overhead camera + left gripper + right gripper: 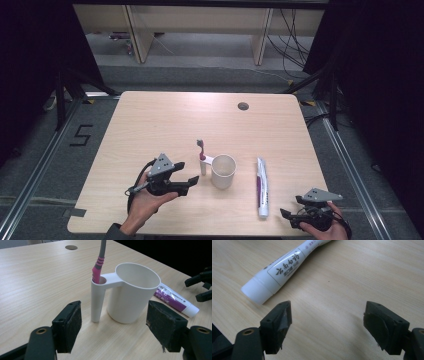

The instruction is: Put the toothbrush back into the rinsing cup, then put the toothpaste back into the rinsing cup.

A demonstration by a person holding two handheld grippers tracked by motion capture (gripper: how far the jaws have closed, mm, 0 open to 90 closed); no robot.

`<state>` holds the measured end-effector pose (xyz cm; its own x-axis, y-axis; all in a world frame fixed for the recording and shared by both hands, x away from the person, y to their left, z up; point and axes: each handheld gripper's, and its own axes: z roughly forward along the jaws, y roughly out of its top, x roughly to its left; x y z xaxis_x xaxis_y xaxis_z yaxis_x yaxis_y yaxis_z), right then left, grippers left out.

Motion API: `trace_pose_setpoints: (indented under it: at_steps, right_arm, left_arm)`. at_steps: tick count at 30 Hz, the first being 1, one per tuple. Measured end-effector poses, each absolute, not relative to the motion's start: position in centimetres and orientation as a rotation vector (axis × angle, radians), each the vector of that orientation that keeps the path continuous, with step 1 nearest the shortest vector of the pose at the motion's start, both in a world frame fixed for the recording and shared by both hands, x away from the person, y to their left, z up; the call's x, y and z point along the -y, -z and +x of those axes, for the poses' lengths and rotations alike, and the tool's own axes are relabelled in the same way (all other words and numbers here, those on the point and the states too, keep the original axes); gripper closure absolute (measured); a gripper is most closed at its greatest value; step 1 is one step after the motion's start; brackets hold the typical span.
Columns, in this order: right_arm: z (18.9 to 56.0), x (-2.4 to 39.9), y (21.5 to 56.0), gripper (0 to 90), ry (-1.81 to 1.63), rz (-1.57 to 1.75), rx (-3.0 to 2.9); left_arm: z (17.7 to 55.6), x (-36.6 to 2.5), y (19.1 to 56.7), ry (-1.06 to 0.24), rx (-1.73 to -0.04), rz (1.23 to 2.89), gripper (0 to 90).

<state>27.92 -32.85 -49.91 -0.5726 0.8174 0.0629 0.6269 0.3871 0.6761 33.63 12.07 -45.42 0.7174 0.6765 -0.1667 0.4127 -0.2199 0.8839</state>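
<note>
Two grippers down at the near edge of the table (150, 115). White cup (223, 171) as the landmark: toothbrush (201, 149) upright in the handle's tube on its left side, pink neck, grey stem. Left gripper (186, 176) just left of the cup, jaws spread wide and clear of it. Toothpaste tube (261, 187) flat to the cup's right, Chinese characters on a white label, too small to read. Right gripper (288, 214) farther right still, gaping, empty.
</note>
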Motion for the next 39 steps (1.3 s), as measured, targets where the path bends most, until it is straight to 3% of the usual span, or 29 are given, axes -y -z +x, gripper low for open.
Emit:
trace_pose_setpoints:
  at_steps: [39]
  right_arm:
    - [27.7, 33.2, 49.8, 23.3, -0.955, 1.306, -2.38]
  left_arm:
    - [28.1, -14.1, 49.5, -0.302, -0.89, 2.0, 20.1]
